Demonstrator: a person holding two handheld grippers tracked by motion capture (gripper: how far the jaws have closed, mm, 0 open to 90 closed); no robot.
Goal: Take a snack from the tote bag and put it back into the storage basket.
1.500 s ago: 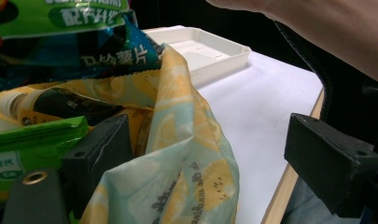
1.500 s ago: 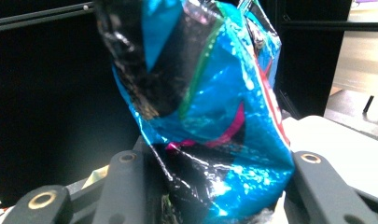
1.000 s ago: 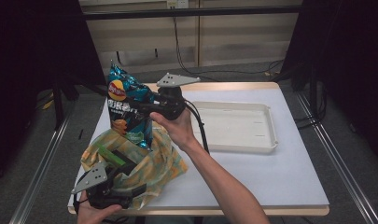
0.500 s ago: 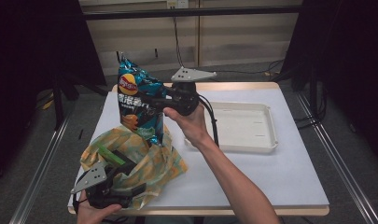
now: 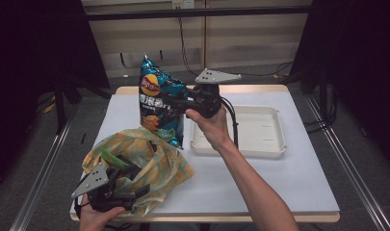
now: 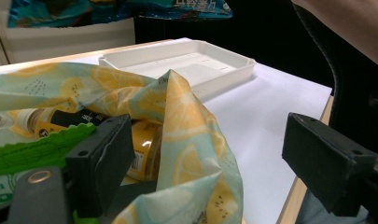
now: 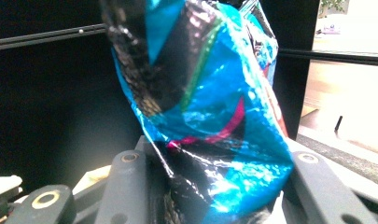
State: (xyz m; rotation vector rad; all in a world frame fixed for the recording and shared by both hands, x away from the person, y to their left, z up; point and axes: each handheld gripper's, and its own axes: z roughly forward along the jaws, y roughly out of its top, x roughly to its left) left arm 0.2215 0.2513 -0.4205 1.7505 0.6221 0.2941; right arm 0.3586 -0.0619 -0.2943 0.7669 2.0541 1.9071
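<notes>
Here the blue chip bag (image 5: 160,107) is held clear of the white table (image 5: 298,178), pinched at its side by the right gripper (image 5: 179,103), with its long axis upright. The white tray (image 5: 272,139) lies just to the right of the bag and below it, nearer the right hand than the left, so a carry to the tray is judged likely. The left gripper (image 5: 130,185), jaws spread wide, is kept at the mouth of the lemon-print cloth bag (image 5: 156,159), one jaw inside it. In the right gripper view the crinkled foil is seen pressed between both jaws; in the left gripper view a yellow packet (image 6: 144,144) inside the cloth bag is revealed.
</notes>
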